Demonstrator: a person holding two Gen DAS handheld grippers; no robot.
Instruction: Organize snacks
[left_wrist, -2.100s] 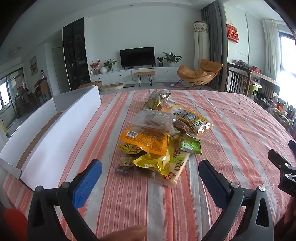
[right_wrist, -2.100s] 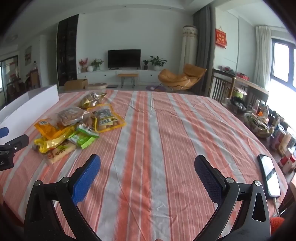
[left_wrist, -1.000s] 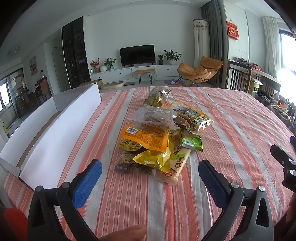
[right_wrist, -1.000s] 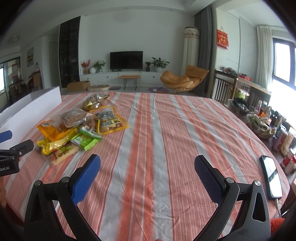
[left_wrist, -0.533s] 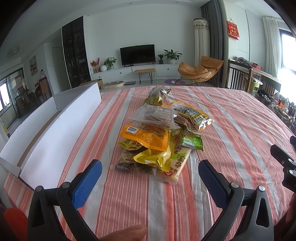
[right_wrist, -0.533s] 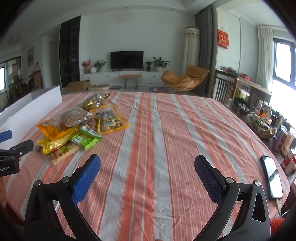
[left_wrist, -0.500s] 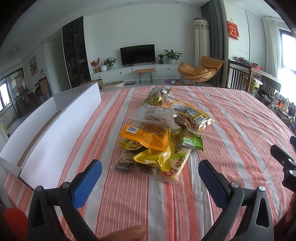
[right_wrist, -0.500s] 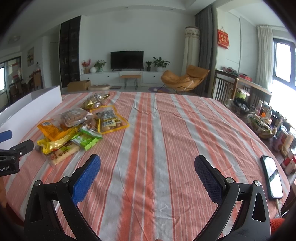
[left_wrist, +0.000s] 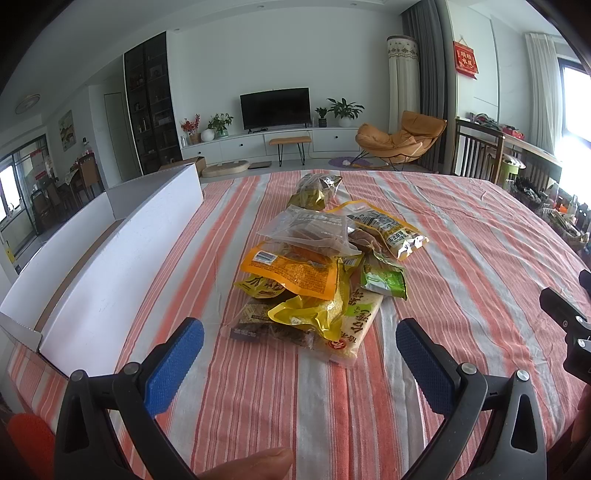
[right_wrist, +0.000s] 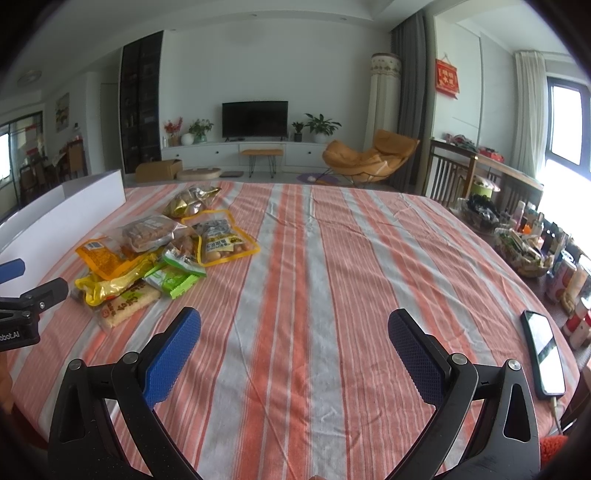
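Observation:
A pile of snack packets (left_wrist: 317, 273) lies on the orange-striped tablecloth (left_wrist: 461, 236): an orange packet (left_wrist: 291, 271), a clear bag of brown snacks (left_wrist: 314, 230), a green packet (left_wrist: 384, 278), a yellow-edged bag (left_wrist: 384, 227) and a gold bag (left_wrist: 314, 190) farthest away. The pile also shows at the left of the right wrist view (right_wrist: 155, 251). My left gripper (left_wrist: 299, 354) is open and empty, just short of the pile. My right gripper (right_wrist: 293, 347) is open and empty over bare cloth, to the right of the pile.
A long white cardboard box (left_wrist: 92, 266) stands open along the table's left side, also seen in the right wrist view (right_wrist: 62, 218). A phone (right_wrist: 543, 350) lies near the right table edge. Cluttered shelves and chairs stand beyond the right edge.
The right gripper has shifted slightly, so the pile sits a little nearer the centre of its view. The left gripper has barely moved. Both stay open.

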